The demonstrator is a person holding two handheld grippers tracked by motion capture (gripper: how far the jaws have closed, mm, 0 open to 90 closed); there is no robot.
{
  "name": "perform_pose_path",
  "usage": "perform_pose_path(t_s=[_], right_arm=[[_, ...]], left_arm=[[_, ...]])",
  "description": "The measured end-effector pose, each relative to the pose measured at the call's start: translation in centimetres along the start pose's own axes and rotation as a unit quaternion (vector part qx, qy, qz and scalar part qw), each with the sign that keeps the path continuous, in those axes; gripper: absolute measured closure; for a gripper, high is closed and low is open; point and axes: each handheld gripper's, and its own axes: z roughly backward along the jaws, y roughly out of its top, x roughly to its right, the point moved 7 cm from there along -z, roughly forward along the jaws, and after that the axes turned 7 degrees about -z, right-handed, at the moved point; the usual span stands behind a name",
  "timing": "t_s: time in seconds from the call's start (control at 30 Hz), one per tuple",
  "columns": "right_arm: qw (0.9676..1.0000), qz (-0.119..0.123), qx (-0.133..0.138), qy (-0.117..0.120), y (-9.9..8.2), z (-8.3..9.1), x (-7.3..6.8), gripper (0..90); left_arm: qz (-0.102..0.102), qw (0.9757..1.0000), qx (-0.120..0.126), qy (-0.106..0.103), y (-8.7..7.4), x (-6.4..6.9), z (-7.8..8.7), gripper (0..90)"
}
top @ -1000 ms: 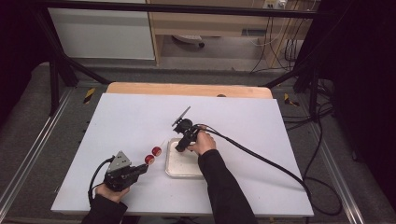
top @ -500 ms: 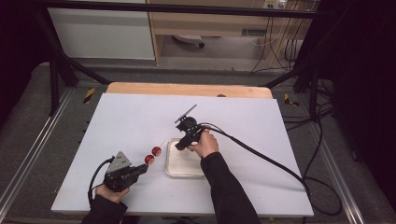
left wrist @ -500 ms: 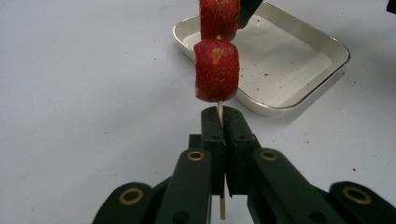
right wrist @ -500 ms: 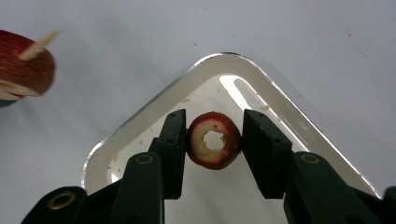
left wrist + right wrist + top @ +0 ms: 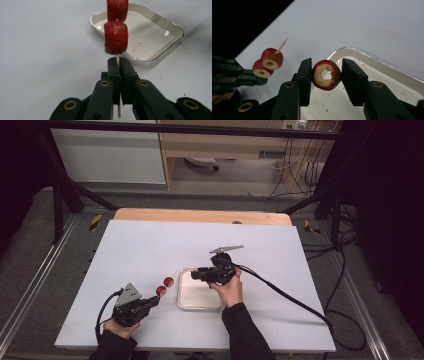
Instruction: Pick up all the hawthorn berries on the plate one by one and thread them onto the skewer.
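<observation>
My left gripper (image 5: 152, 302) (image 5: 119, 63) is shut on a thin wooden skewer (image 5: 117, 60) near the table's front left. Two red strawberry slices (image 5: 165, 286) (image 5: 116, 37) (image 5: 268, 62) are threaded on it, and its bare pointed tip (image 5: 283, 43) sticks out past them. In the right gripper view my right gripper (image 5: 325, 75) is shut on a third strawberry slice (image 5: 326, 74), a ring with a hollow centre. It hangs over the left part of a white rectangular tray (image 5: 187, 302) (image 5: 160, 40) (image 5: 387, 72), to the right of the skewer. In the high view the right gripper (image 5: 196, 273) points left.
The tray holds only red juice specks. A white board (image 5: 280, 255) covers a wooden table top (image 5: 200, 216). A black cable (image 5: 295, 300) trails from the right gripper to the right. Metal frame rails (image 5: 30, 285) flank the table.
The right hand has swung its gripper from pointing away over the tray's far edge round to pointing left toward the skewer, holding the slice. The left hand has stayed still.
</observation>
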Motion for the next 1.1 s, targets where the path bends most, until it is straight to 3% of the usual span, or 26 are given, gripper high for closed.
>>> perform_pose_path(t_s=[0.2, 0.47, 0.83, 1.1], right_arm=[[0.9960, -0.035, 0.077, 0.027, -0.5, 0.2, -0.2, 61.4], [0.9818, -0.078, 0.165, 0.052, -0.7, 0.1, -0.4, 61.5], [0.9688, -0.092, 0.222, 0.061, -0.6, -0.2, -0.8, 61.6], [0.9542, -0.103, 0.271, 0.073, -0.2, 0.0, -1.1, 61.6]], left_arm=[[0.004, 1.0000, 0.003, 0.000, 0.1, 0.4, 0.0, 88.1], [0.013, 0.9998, 0.013, -0.001, 0.4, 1.1, 0.1, 88.1], [0.021, 0.9995, 0.021, -0.005, 0.5, 2.0, 0.1, 88.0], [0.032, 0.9991, 0.028, -0.008, 0.7, 2.7, -0.3, 88.0]])
